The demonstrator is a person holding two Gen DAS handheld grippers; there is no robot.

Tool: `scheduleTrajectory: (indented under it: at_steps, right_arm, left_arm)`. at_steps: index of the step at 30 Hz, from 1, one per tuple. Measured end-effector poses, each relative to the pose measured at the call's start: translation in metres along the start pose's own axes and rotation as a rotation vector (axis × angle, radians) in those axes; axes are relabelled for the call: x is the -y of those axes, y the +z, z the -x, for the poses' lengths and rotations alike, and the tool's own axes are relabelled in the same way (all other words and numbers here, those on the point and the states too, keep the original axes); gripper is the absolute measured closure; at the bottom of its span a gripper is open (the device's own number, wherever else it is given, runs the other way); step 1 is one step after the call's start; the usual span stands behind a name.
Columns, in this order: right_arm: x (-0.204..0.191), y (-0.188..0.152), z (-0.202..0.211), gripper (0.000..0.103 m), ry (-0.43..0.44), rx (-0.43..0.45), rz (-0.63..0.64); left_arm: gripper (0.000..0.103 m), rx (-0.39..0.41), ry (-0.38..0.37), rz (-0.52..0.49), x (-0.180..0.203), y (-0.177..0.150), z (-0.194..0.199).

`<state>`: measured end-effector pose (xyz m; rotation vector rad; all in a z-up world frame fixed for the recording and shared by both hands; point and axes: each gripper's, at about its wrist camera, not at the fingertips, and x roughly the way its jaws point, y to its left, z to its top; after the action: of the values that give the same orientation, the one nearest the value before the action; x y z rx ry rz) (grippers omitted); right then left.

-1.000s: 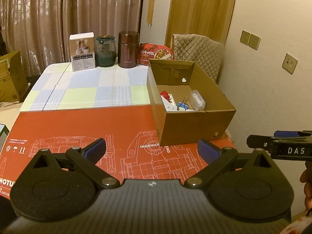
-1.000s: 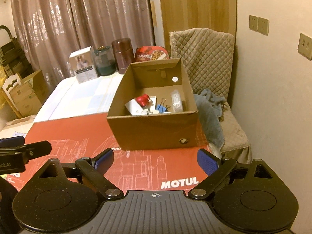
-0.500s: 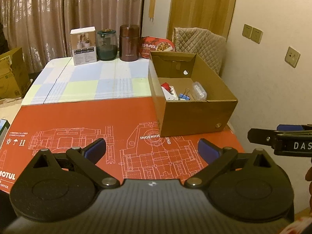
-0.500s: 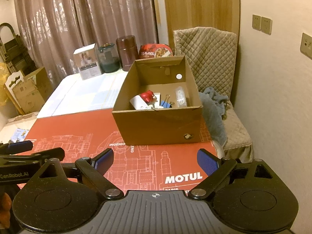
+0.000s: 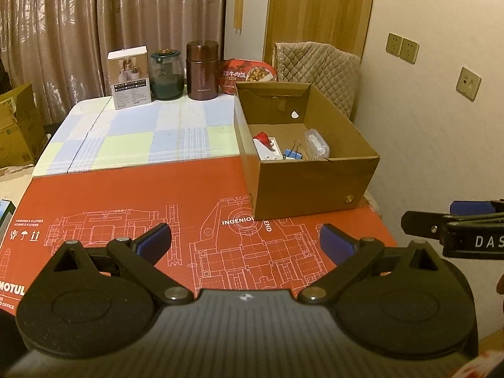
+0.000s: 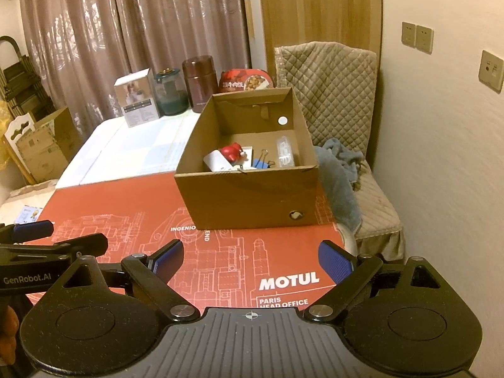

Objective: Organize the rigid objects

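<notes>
Rigid objects lie together in the open cardboard box: a white card or packet, a red rounded piece on top of it, a blue binder clip beside that, and a clear plastic case toward the right wall. None of them is between any jaws; all sit well ahead of both grippers, inside the box.

Nearest, the left gripper hangs over the red printed mat with its blue-padded fingers spread wide and nothing between them. The right gripper is also spread wide and empty, above the mat's "MOTUL" lettering. Each gripper shows in the other's view at the edge, side by side, apart.

The box stands on the far right part of the mat, its near wall facing the grippers. Behind the mat comes a pale checked tablecloth. At the table's far edge stand a white carton, a dark green jar, a brown flask and a red food bowl. A quilted chair stands right of the table, with a grey cloth on its seat.
</notes>
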<state>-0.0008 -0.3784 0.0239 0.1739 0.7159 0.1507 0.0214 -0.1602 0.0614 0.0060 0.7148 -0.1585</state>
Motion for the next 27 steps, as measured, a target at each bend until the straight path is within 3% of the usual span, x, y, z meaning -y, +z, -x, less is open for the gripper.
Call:
scheduleTrajectory:
  at_steps: [27]
  right_arm:
    - [-0.0058, -0.0011, 0.0006, 0.013, -0.003, -0.006, 0.016]
  left_arm:
    - [0.004, 0.007, -0.012, 0.020, -0.0050, -0.0013, 0.0070]
